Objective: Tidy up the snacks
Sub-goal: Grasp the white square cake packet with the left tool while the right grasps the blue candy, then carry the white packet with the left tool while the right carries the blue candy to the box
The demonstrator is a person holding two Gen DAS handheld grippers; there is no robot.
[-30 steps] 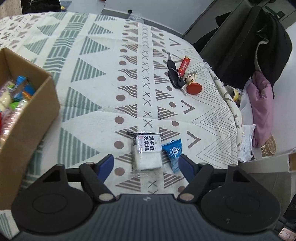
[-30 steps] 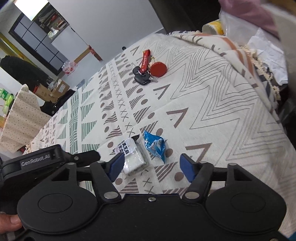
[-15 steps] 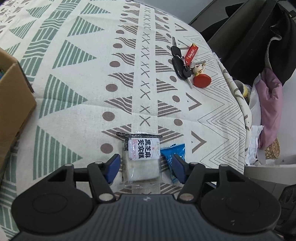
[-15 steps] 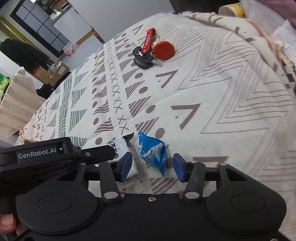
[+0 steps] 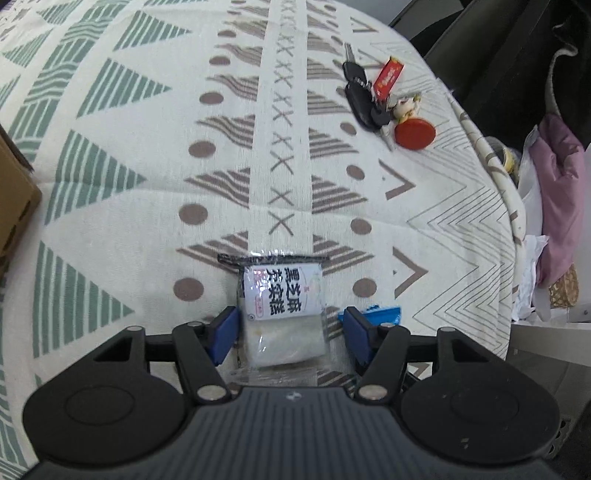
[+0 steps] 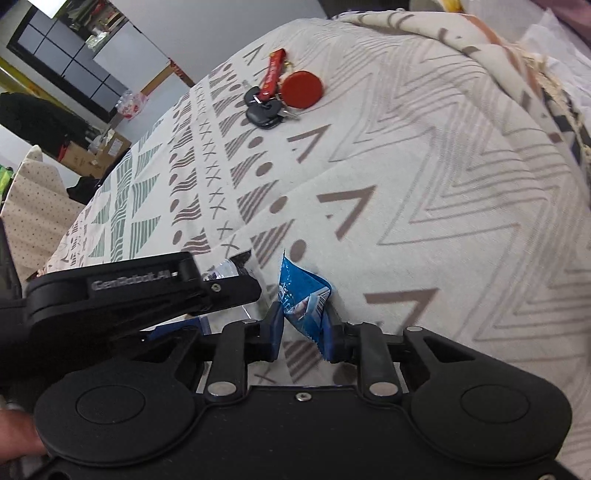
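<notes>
Low in the left wrist view, our left gripper (image 5: 288, 328) sits spread around the clear snack packet (image 5: 282, 314), pads (image 5: 225, 328) flanking it, not yet pinching. In the right wrist view, lower centre, our right gripper (image 6: 301, 328) looks pinched onto the blue snack packet (image 6: 301, 299) on the patterned tablecloth (image 6: 424, 177). Risk here: the two tools sit almost touching, so lifting together could knock them. That slippery blue wrapper is caught near its edge and may slide out.

Patterned tablecloth (image 5: 147, 192); grey wall (image 6: 221, 33); dark shelving (image 6: 66, 62).
</notes>
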